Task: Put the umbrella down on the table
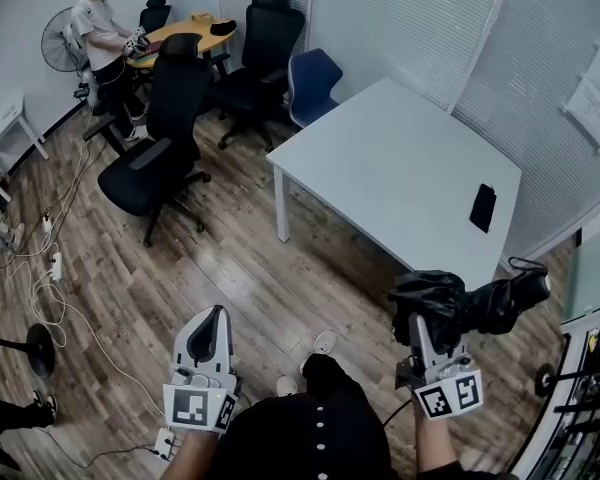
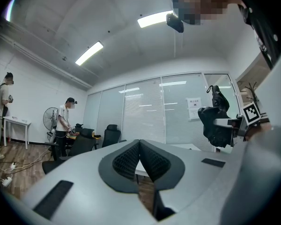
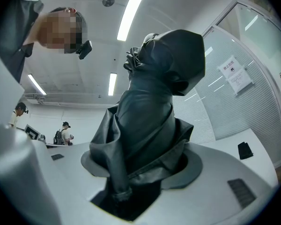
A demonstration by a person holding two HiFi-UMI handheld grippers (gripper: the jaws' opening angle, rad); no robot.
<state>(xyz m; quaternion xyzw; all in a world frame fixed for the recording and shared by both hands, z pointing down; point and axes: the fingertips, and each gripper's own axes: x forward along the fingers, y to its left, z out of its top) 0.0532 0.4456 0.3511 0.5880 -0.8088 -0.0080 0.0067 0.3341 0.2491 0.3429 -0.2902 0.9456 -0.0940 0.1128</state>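
- We saw the right gripper (image 1: 432, 330) clamped on the umbrella (image 1: 477, 306). Its jaws stood fairly wide, with the bunched black fabric filling the gap between them.
- In the right gripper view the umbrella (image 3: 150, 111) was folded and rose out of the jaws toward the ceiling.
- In the head view the umbrella was off the table (image 1: 380, 158), in the air near the table's near corner. It appeared to hang over the floor (image 1: 230, 278) rather than the tabletop, though the steep angle left this unsure.
- The left gripper (image 1: 208, 338) was closed, pads together, with nothing between them. We confirmed this in the left gripper view (image 2: 139, 159).
- A black phone (image 1: 483, 208) lay on the table near its right edge.
- Black chairs (image 1: 165, 133) stood left of the table.
- A person (image 1: 100, 33) stood at a far desk.
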